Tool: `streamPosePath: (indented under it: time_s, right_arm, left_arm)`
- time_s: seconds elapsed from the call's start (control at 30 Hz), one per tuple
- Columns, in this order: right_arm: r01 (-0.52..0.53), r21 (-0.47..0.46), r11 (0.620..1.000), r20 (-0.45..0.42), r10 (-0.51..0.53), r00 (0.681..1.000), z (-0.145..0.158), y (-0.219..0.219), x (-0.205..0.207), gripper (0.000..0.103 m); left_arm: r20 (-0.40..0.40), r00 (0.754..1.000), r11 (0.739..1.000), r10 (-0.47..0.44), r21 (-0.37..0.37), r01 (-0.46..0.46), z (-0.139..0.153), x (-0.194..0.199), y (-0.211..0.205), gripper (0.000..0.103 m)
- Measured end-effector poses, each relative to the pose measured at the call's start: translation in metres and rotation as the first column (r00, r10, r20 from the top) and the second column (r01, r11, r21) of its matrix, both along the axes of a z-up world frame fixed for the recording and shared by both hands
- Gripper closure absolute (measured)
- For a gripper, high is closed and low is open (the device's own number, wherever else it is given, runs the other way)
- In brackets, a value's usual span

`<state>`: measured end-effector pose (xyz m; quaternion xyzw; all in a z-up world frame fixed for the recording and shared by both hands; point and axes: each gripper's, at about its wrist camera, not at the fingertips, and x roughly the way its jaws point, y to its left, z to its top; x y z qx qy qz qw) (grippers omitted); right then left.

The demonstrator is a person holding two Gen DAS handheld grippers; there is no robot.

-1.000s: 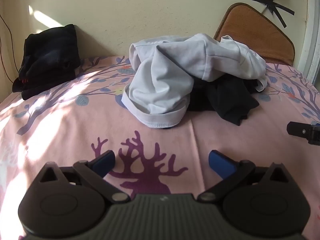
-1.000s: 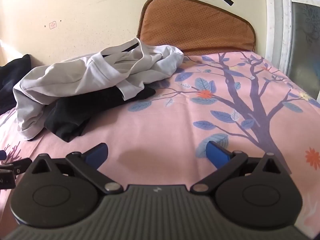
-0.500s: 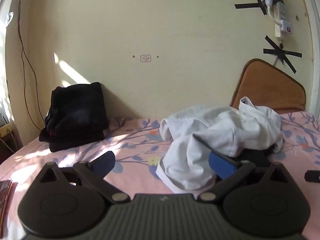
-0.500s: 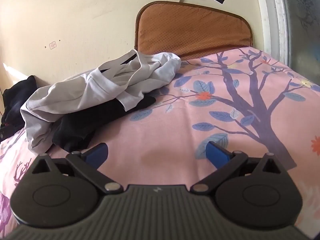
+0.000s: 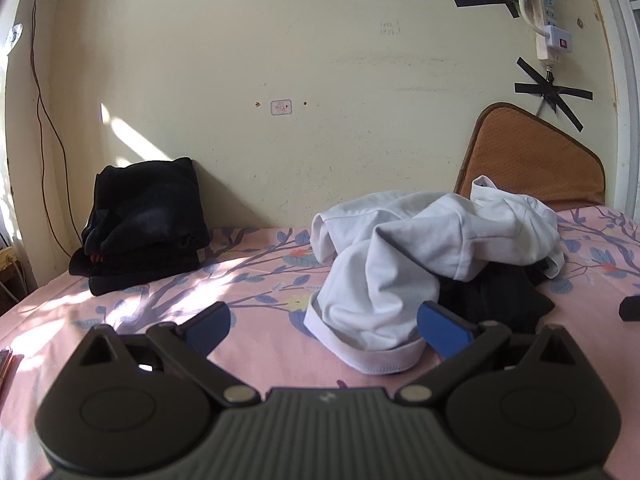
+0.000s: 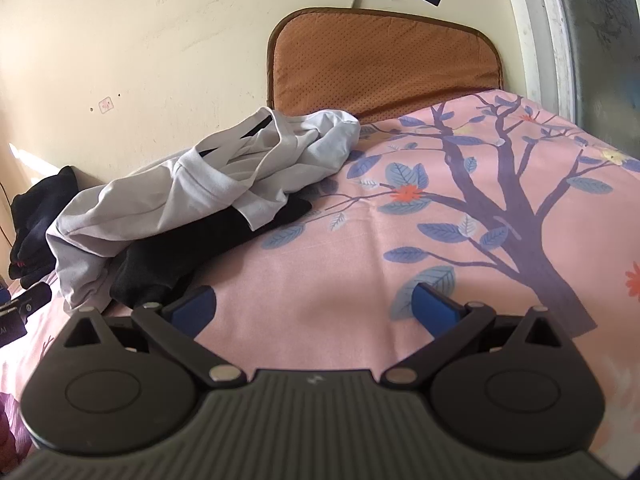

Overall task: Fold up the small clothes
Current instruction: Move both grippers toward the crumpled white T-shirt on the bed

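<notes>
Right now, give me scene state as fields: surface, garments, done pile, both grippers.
surface: pink bedsheet with tree print
unfolded pile: crumpled white garment lying on top of a black garment
done pile: folded black clothes stack against the wall, far left
left gripper: open, empty, facing the white garment's hem
right gripper: open, empty, over bare sheet beside the pile
backdrop: brown padded cushion leaning on the wall

a home bedroom: a bed with a pink tree-print sheet (image 6: 460, 240), a brown cushion (image 6: 384, 60) against the cream wall (image 5: 280, 60), a taped-up power strip (image 5: 550, 28), loose clothes (image 5: 420, 248).
</notes>
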<state>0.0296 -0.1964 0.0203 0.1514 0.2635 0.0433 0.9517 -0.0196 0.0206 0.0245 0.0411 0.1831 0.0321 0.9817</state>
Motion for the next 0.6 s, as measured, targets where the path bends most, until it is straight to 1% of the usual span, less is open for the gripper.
streamPosePath:
  time_s: [0.1,0.23,0.3,0.5,0.6]
  right_arm:
    - [0.001,0.008,1.0,0.003,-0.001,1.0,0.0,-0.001,0.0,0.0]
    - [0.001,0.001,1.0,0.001,-0.001,1.0,-0.001,-0.001,0.0,0.0]
    - [0.001,-0.002,1.0,0.001,-0.001,1.0,-0.002,0.0,-0.001,0.0]
    - [0.013,0.002,1.0,0.01,-0.013,1.0,-0.004,-0.001,-0.004,0.0]
    - [0.066,0.018,0.998,0.064,-0.067,0.996,-0.003,-0.006,-0.014,0.0]
  left_arm:
    - [0.056,0.998,1.0,0.004,0.007,-0.004,0.001,-0.008,-0.002,0.0]
    - [0.104,0.995,0.998,-0.001,0.065,-0.006,0.001,-0.016,-0.011,0.0]
    - [0.117,0.993,0.997,-0.004,0.077,-0.005,0.001,-0.017,-0.013,0.0]
    - [0.09,0.996,0.999,0.008,0.049,-0.013,0.0,-0.014,-0.009,0.0]
    - [0.079,0.997,0.999,-0.004,0.045,0.001,0.0,-0.013,-0.007,0.0]
